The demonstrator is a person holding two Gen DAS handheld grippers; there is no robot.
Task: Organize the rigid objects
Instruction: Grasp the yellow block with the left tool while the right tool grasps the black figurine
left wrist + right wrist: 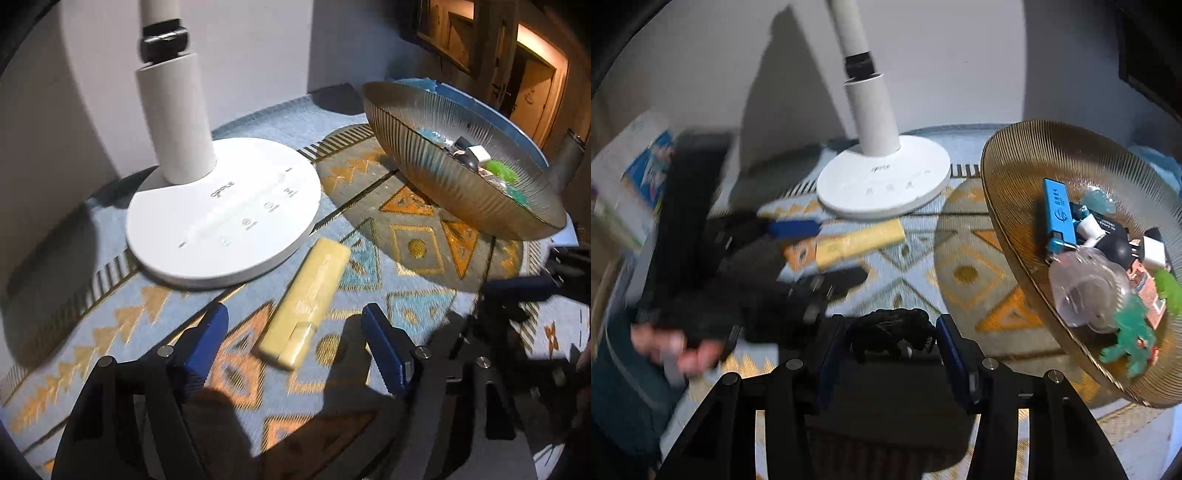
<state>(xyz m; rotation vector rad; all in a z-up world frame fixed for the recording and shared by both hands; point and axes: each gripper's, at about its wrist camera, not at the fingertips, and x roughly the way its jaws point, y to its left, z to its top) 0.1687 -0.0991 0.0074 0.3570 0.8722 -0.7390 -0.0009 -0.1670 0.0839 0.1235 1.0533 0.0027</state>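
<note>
left gripper (pixel 295 328): jaws wide, empty, straddling the near end of the yellow lighter (pixel 306 301), not touching it
right gripper (pixel 888 345): jaws narrow, closed on a black toy (pixel 890 332), lumpy, shape unclear
yellow lighter: flat on the patterned cloth (pixel 406 314), just beside the lamp base (pixel 225 212), apart from the bowl (pixel 443 173)
handling: likely light, stiff, smooth plastic, may slip; grip across the narrow sides near the middle
bowl: ribbed glass, looks fragile, tilted in both views
right view only: bowl contents clear: blue lighter (pixel 1059 216), clear plastic piece, green figure (pixel 1130 332); person's hand (pixel 676 347), blurred
left view only: open jaw gap around the lighter
</note>
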